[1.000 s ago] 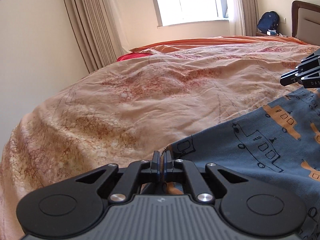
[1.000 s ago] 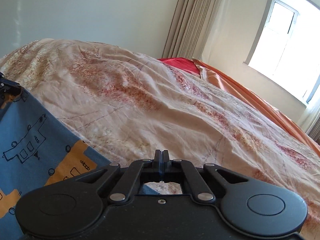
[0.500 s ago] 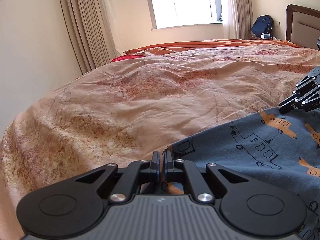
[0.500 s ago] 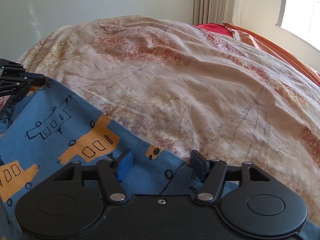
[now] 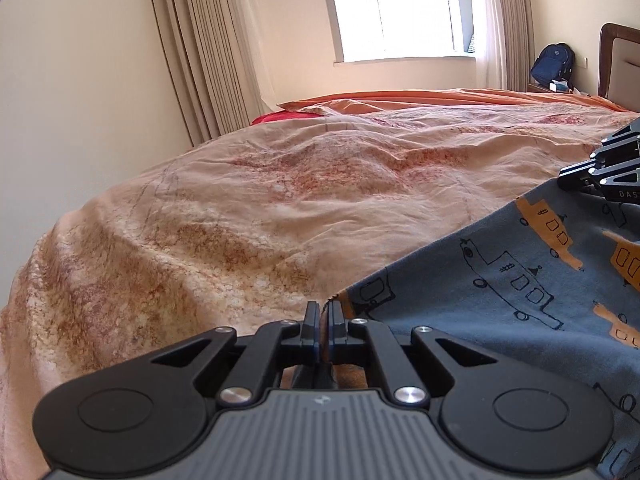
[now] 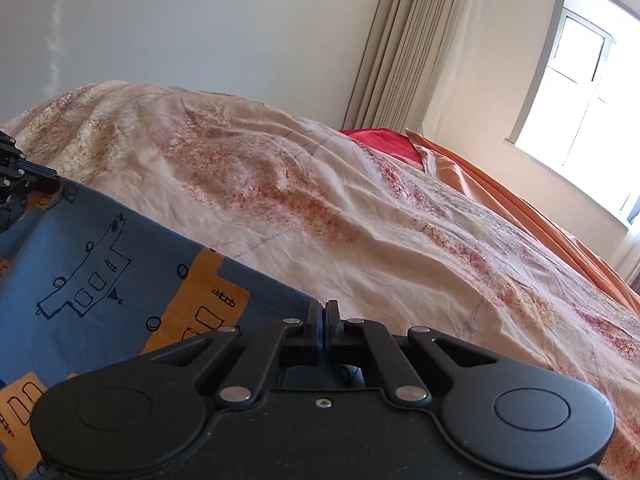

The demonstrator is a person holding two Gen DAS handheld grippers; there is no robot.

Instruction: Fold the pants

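Note:
The pants are blue-grey with orange and outlined vehicle prints and lie on the bed. My left gripper is shut on one corner of the pants edge. My right gripper is shut on the other corner of the same edge; the pants stretch to its left. Each gripper shows in the other's view: the right gripper at the far right edge, the left gripper at the far left edge.
The bed has a wrinkled peach quilt with reddish pattern, an orange sheet and a red cloth at its far side. Curtains and a window are behind. A headboard and dark backpack stand at the right.
The right gripper was open over the pants half a second ago and has closed on their edge and tilted upward. The left gripper has stayed shut on its corner.

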